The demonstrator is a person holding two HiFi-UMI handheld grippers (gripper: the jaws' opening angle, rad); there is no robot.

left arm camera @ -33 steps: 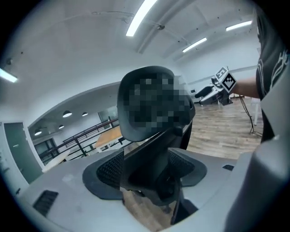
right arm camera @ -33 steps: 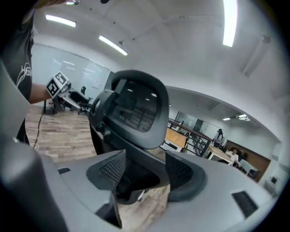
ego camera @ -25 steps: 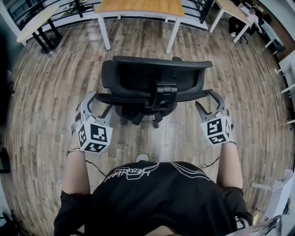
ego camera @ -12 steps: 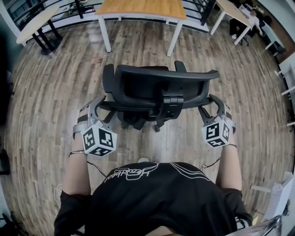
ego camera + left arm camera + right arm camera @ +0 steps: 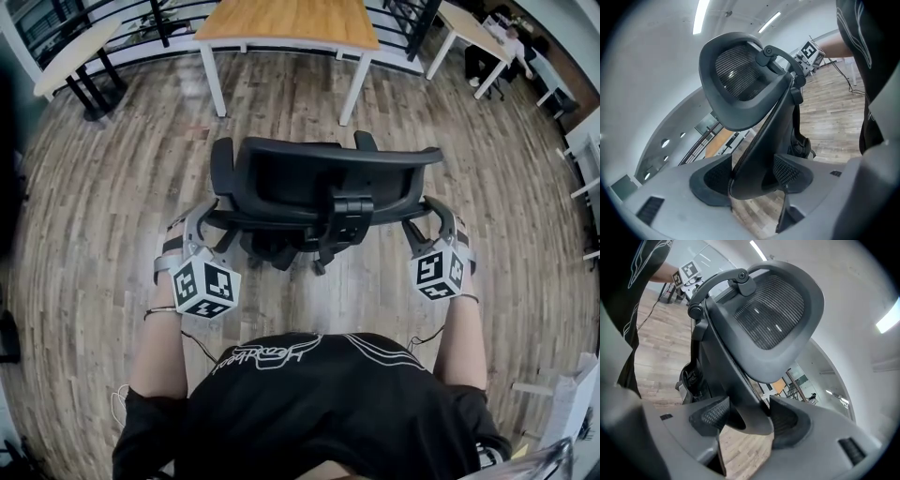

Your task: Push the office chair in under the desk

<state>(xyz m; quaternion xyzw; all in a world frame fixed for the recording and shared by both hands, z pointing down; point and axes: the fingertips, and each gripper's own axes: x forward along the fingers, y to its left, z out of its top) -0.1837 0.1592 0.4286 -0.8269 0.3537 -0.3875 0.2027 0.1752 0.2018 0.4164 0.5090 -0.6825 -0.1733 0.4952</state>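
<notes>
Wooden floor (image 5: 94,187) holds office chair (image 5: 309,187) facing desk (image 5: 281,19), backrest (image 5: 328,154) crosswise.

Wood-plank floor (image 5: 98,220), office chair (image 5: 309,173) standing on it, desk (image 5: 286,19) beyond

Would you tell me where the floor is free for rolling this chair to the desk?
Free: the bare floor between the office chair and the desk legs, and the wide stretch left of the chair up to the side table. Crowded: behind the chair, where the left claw and right claw clamp it.
</notes>
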